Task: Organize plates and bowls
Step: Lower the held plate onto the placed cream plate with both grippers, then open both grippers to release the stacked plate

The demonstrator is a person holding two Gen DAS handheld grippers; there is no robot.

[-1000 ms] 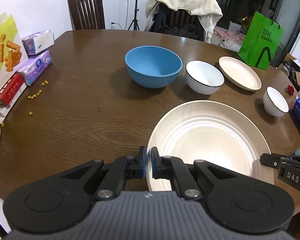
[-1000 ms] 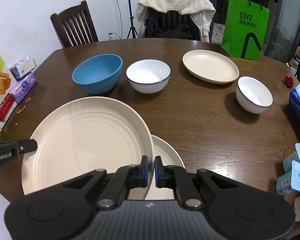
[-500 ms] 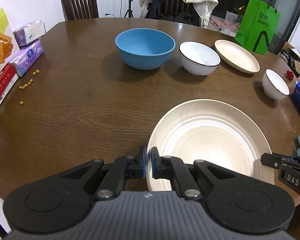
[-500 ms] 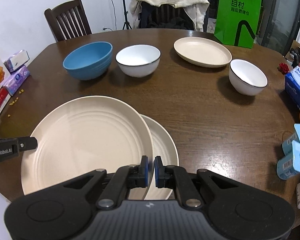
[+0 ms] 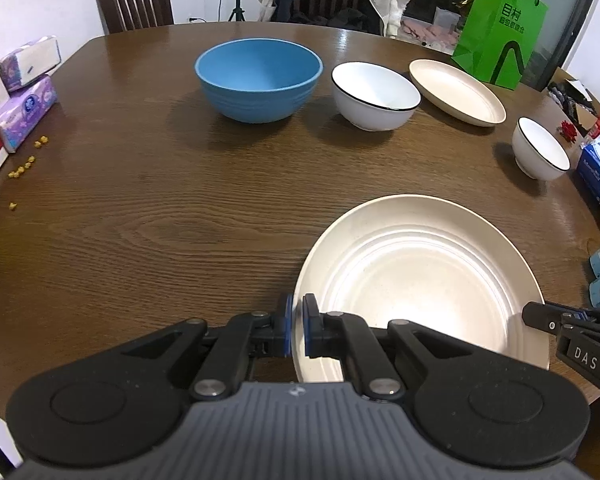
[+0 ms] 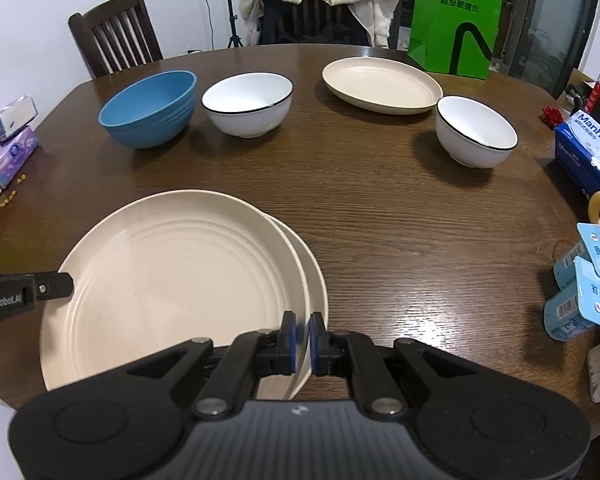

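between both grippers, large plate (image 6: 172, 280) clamped

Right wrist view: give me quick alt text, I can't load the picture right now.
The right gripper is shut on the near rim of a large cream plate, held over a second cream plate on the brown table; the left gripper holds its left rim. Beyond stand a blue bowl, two white bowls and another cream plate.

The brown wooden table (image 6: 380, 216) carries a blue bowl (image 6: 150, 110), two white bowls (image 6: 248, 104) and cream plates (image 6: 380, 84).
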